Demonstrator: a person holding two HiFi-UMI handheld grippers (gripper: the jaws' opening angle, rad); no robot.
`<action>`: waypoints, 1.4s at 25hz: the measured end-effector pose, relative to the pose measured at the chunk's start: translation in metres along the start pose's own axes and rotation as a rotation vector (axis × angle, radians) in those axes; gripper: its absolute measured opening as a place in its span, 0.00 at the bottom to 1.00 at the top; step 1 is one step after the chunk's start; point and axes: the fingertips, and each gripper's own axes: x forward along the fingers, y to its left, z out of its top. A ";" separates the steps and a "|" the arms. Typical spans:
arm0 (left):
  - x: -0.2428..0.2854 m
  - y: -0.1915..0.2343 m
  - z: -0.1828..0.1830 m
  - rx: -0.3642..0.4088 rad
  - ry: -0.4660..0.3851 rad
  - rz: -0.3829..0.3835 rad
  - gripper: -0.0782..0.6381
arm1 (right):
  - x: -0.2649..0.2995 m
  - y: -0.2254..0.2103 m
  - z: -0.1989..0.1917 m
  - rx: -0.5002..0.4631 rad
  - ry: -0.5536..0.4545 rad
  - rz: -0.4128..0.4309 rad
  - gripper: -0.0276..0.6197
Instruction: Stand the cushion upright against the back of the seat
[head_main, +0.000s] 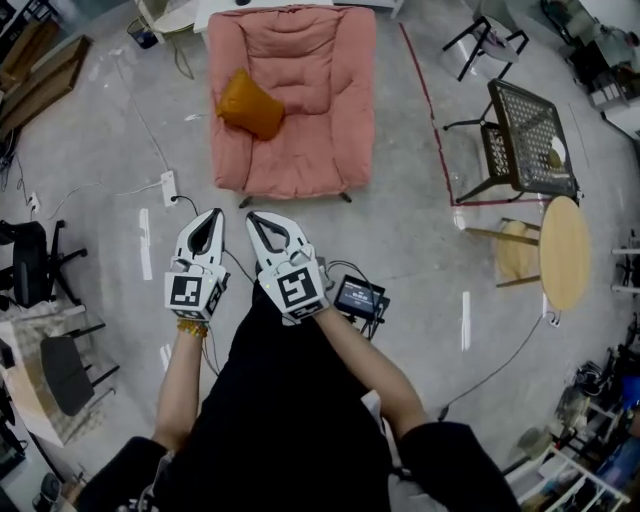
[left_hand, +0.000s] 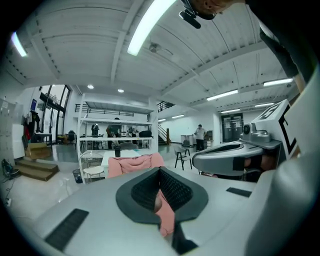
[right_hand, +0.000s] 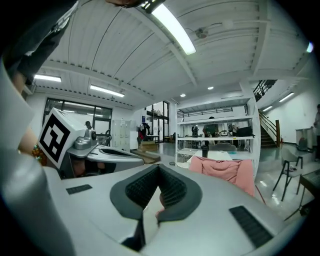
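Two grippers, both shut & empty, held side by side in front of the person, well short of the chair.

Head view: pink armchair (head_main: 325, 150) sits at top centre on the grey floor (head_main: 420, 240). Orange cushion (head_main: 251, 103) lies slumped on the seat's left side, tilted against the left armrest, not upright & not on the backrest (head_main: 290, 35). Left gripper (head_main: 211, 216) & right gripper (head_main: 256, 220) point toward the chair; nothing touches either.

Left gripper view: jaws closed tip to tip, nothing between the pads. The armchair (left_hand: 131, 164) shows past the tips, some way off. The right gripper (left_hand: 232, 159) rides just beside it at the right. Can't make out the cushion here.

Right gripper view: jaws likewise together w/ nothing pinched. The armchair (right_hand: 224, 170) is ahead & to the right, the left gripper (right_hand: 112, 154) close by at the left. Cushion not picked out here either.

Handling, as a guess: the cushion looks plump, soft & light, fabric cover w/ decent friction, nothing fragile. It'll squash under the jaws, so a pinch mid-body would likely just bunch the stuffing. Better to open up & take a corner or the top edge seam, ideally one gripper per upper corner, lift, turn it & set the bottom edge into the crease where seat meets backrest. Main risk: it flops forward or sideways on release, so lean it well back before letting go.
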 end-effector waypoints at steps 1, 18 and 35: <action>0.003 0.010 0.000 -0.006 -0.005 -0.009 0.13 | 0.009 0.001 0.003 -0.023 0.003 -0.008 0.06; 0.030 0.119 0.010 -0.061 -0.045 -0.080 0.13 | 0.130 0.019 0.037 -0.101 0.022 -0.077 0.06; 0.194 0.146 0.015 -0.045 0.062 0.038 0.13 | 0.215 -0.144 0.041 -0.016 -0.023 0.005 0.06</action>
